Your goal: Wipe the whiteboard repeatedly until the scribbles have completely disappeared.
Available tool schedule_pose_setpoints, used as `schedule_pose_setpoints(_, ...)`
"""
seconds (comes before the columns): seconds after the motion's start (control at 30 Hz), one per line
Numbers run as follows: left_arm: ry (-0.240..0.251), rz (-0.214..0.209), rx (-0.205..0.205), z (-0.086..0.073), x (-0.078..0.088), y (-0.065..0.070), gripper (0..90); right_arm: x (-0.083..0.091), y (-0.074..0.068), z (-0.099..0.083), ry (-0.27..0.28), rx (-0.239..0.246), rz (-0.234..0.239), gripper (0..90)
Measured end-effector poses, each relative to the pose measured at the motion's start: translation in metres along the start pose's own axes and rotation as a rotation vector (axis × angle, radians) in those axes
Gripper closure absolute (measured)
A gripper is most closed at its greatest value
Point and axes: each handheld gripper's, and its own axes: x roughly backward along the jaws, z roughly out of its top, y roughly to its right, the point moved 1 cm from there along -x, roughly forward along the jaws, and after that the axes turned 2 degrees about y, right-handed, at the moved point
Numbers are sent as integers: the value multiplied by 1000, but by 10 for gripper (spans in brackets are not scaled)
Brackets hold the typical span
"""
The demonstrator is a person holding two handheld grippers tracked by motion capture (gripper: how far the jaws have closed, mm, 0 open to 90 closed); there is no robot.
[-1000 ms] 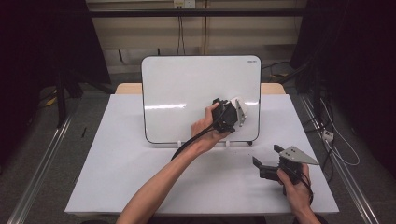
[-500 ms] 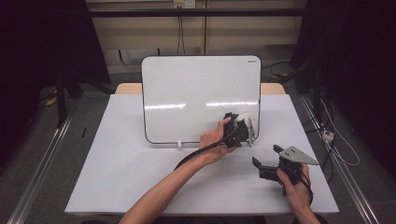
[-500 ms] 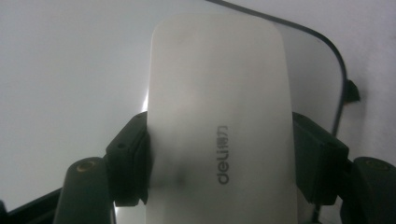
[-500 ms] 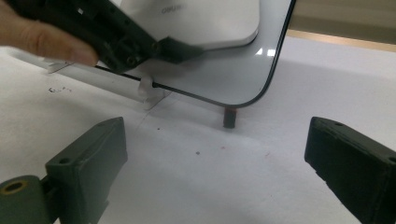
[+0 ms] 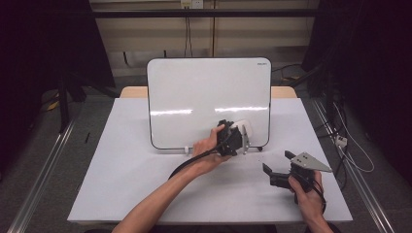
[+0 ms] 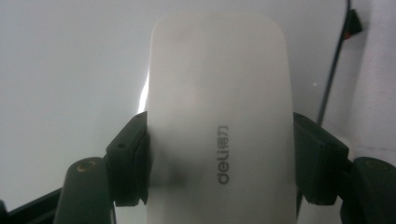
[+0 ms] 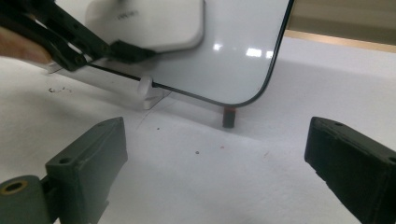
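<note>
A whiteboard [image 5: 194,92] stands propped upright on the white table [image 5: 121,174]. My left gripper [image 5: 241,137] is shut on a white eraser [image 6: 219,116] with a grey "deli" mark, its two black jaws clamping the eraser's sides. The eraser [image 5: 244,129] is held against the board's lower right part; in the right gripper view the eraser [image 7: 149,23] lies flat on the board [image 7: 233,51]. My right gripper [image 5: 277,167] rests on the table at the right, open, with nothing between its jaws [image 7: 219,168].
The board leans on small white clip feet [image 7: 148,92] and a dark back leg [image 7: 228,116]. Small dark specks dot the table in front of it. Cables [image 5: 350,141] run on the floor to the right, and a metal rail [image 5: 43,170] lies along the left.
My left gripper has carried the eraser down and to the right across the board, to its lower right corner. The right gripper has stayed put.
</note>
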Motion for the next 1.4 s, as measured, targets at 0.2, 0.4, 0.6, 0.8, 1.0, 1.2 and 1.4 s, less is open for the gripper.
schedule_pose_setpoints(0.2,-1,34,101,-6,5,-25,311,-1,-1,0,-1,2,-2,57)
schedule_pose_setpoints(0.4,-20,59,46,10,-3,-12,310,-3,-1,1,-4,2,-1,57)
schedule_pose_setpoints(0.6,-17,33,-29,19,-9,5,310,-4,-2,1,-6,5,4,57)
schedule_pose_setpoints(0.8,-37,15,-86,28,-14,19,310,-5,-1,1,-4,8,3,59)
schedule_pose_setpoints(1.0,-35,-2,-108,20,-10,21,311,-3,-1,1,-1,7,3,59)
schedule_pose_setpoints(1.2,-39,29,12,6,-1,6,311,-2,-1,0,0,2,3,58)
schedule_pose_setpoints(1.4,-9,14,102,-9,8,-10,312,-3,-1,1,0,4,2,58)
